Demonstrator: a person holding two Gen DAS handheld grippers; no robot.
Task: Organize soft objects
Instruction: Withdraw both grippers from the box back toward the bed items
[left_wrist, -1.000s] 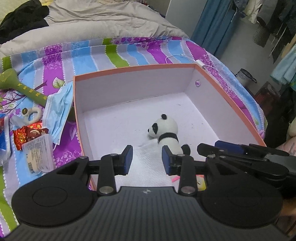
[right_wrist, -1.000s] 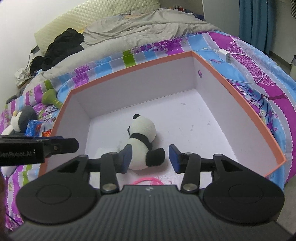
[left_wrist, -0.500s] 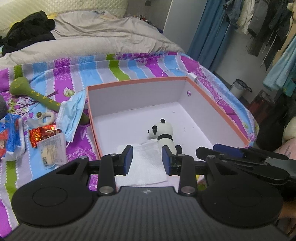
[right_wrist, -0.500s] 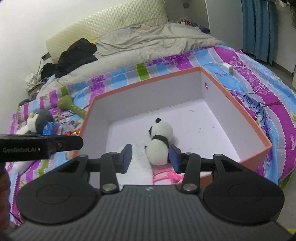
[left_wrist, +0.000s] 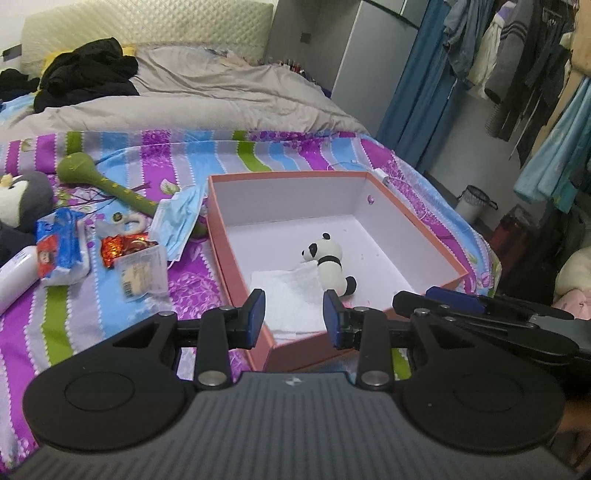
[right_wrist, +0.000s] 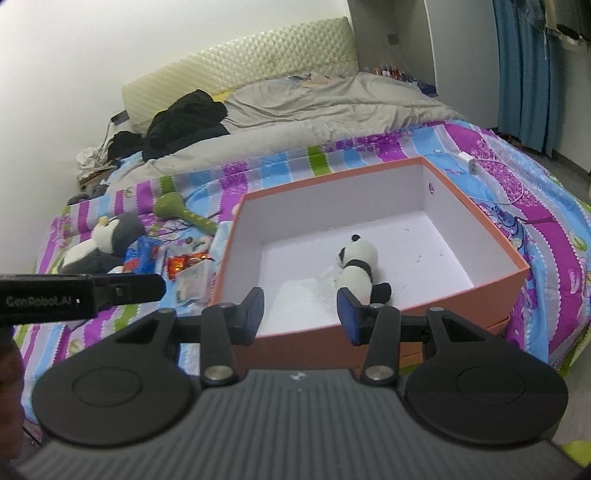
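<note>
An orange box (left_wrist: 288, 199) with a white inside sits on the striped bedspread. In it lie a small panda plush (left_wrist: 328, 264) and a folded white cloth (left_wrist: 291, 295). My left gripper (left_wrist: 293, 317) hovers open and bare over the box's near corner, short of the cloth. From the right wrist, the same box (right_wrist: 332, 206), panda (right_wrist: 358, 269) and cloth (right_wrist: 299, 306) lie beyond my right gripper (right_wrist: 301, 314), which is open and holds nothing. A grey penguin plush (right_wrist: 107, 240) and a blue face mask (left_wrist: 181, 218) lie left of the box.
Left of the box lie a green toy mallet (left_wrist: 99, 181), a tissue pack (left_wrist: 62, 251), snack packets (left_wrist: 140, 269) and a white bottle (left_wrist: 14, 277). A grey duvet (left_wrist: 203, 96) and black clothes (left_wrist: 85, 77) cover the far bed. A charger and cable (right_wrist: 467, 162) lie behind the box.
Both grippers have drawn back and upward from the box, so the box looks smaller and more of the bed shows. Their jaws kept the same gap. Panda and cloth stayed put.
</note>
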